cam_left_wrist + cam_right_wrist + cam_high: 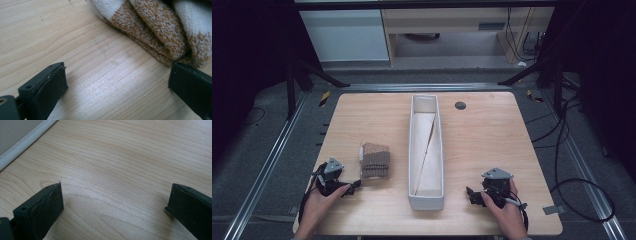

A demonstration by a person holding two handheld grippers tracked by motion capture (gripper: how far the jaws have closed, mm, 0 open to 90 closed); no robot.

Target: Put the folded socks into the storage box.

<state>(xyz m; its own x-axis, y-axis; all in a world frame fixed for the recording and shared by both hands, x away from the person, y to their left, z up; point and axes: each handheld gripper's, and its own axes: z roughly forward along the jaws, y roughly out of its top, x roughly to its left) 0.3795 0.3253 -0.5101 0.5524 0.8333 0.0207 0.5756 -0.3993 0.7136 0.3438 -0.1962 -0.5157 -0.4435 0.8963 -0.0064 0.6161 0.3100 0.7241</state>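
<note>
The folded brown-and-cream knitted socks [375,160] lie on the wooden table [492,135], just left of the long white tray [426,200] that runs down the table's middle. The left gripper [353,186] rests just beside the socks' near edge, on the side away from the tray, jaws spread wide and holding nothing. The right gripper [472,195] sits near the tray's right wall, jaws likewise wide apart over bare wood.

socks [375,160] are brown and cream marled knit, long tray [426,150] is white, table [492,135] pale woodgrain, jaws black
</note>
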